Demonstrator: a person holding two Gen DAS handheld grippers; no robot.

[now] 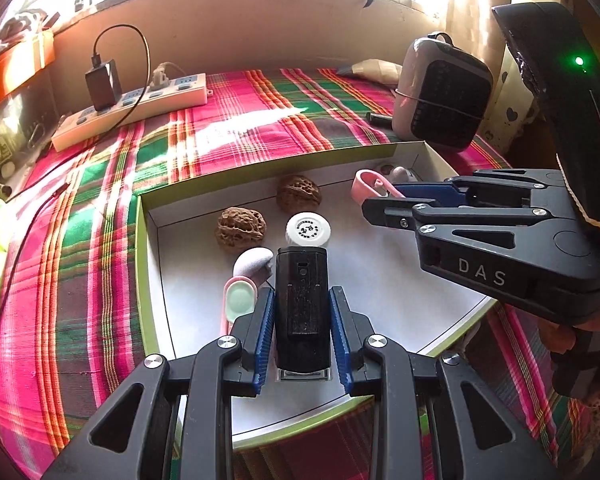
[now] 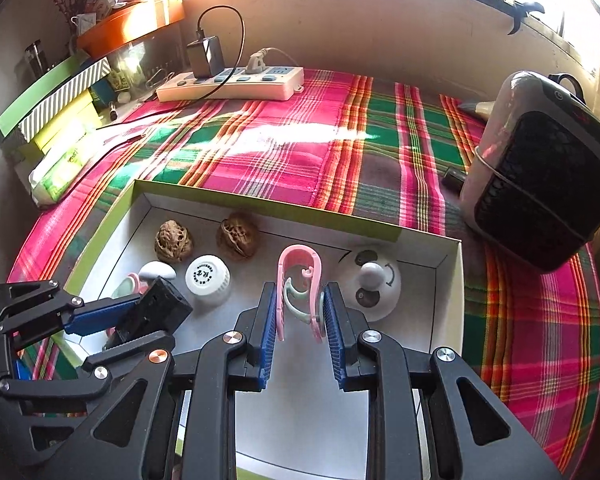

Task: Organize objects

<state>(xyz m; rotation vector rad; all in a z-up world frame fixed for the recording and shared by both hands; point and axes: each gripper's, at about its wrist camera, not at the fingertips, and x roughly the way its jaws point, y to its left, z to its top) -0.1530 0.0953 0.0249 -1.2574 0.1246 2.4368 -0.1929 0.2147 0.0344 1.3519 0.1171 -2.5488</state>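
Shallow white box (image 1: pixel 152 216) with a green rim sits on the plaid cloth (image 1: pixel 260 120); most small items are gathered inside it.

Left gripper (image 1: pixel 302 320) pinches a black rectangular block (image 1: pixel 302 296) lengthwise between its blue pads, held over the box's near-left floor. The grip along the long sides probably keeps it from twisting.

Right gripper (image 2: pixel 300 324) is pressed onto a pink clip (image 2: pixel 300 280) with a pale green inner part, held over the middle of the box, loop pointing away.

In the box: two walnuts (image 2: pixel 204 238) at the far wall, a white bottle cap (image 2: pixel 207 278) just in front of them, a white round knob (image 2: pixel 370 282) at the right. A pink-and-green scoop (image 1: pixel 238 300) and a grey lump (image 1: pixel 252 262) lie beside the block.

Judgement: both held items look bound for free floor in the box.

A power strip (image 2: pixel 232 84) and a small heater (image 2: pixel 540 196) stay outside, well apart.
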